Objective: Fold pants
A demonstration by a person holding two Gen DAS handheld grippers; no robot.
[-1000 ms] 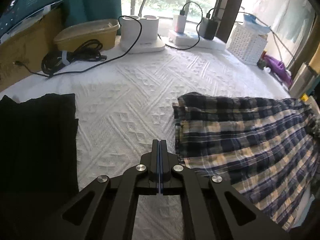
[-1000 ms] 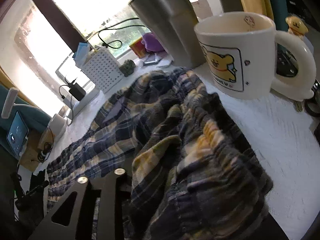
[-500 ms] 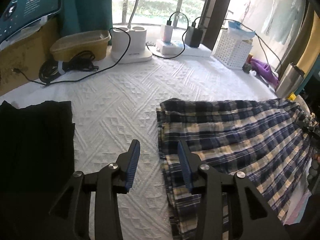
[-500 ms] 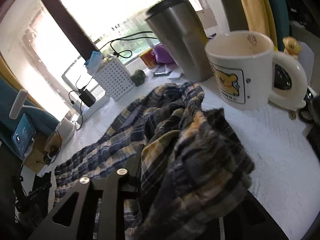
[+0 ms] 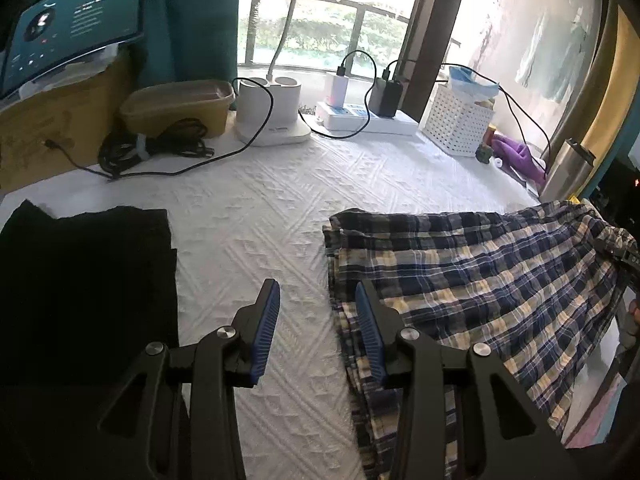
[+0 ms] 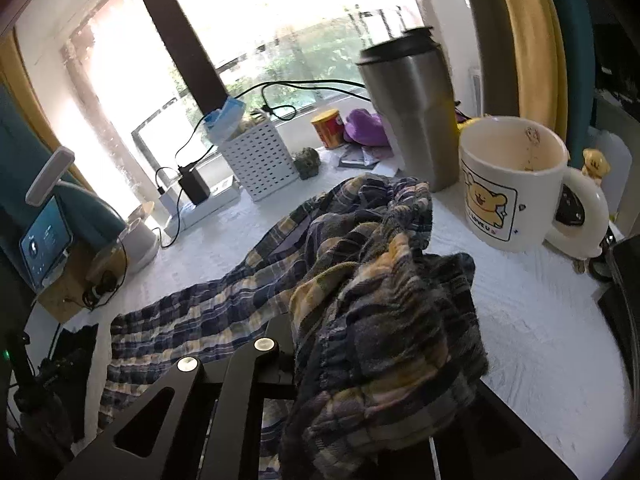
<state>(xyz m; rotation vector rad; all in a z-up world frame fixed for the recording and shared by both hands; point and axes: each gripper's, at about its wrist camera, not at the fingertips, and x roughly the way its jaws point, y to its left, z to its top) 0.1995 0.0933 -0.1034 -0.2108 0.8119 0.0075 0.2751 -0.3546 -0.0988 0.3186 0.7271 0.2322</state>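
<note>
Lying across the white textured cloth [image 5: 256, 240], the plaid pants [image 5: 472, 276] are navy, white and yellow checks, thin and crinkled, with the leg hems stacked in layers at the end nearest the left gripper [image 5: 316, 316]. Their fabric is spread fairly flat there, while the far end rises off the cloth in a lifted fold. In the right wrist view that end, the gathered elastic waistband, is bunched in a thick wad over the right gripper [image 6: 360, 344]; its fingertips are buried under the folds, so I cannot tell for certain how the jaws stand, though the wad hangs from them.

The left gripper's jaws stand apart, blue ribbed pads [image 5: 266, 328] showing, one finger over bare cloth and the other over the hem edge of the pants, holding nothing.

Beside the pants, across a strip of bare cloth, lies a black garment [image 5: 80, 280], flat and square-edged. Just beyond the waistband stand a white bear mug [image 6: 512, 192] and a steel tumbler [image 6: 412, 116]. Farther from the pants along the window sit a white perforated basket [image 5: 456, 124], a power strip [image 5: 360, 118] with chargers plugged in, and a coiled black cable [image 5: 148, 148].
</note>
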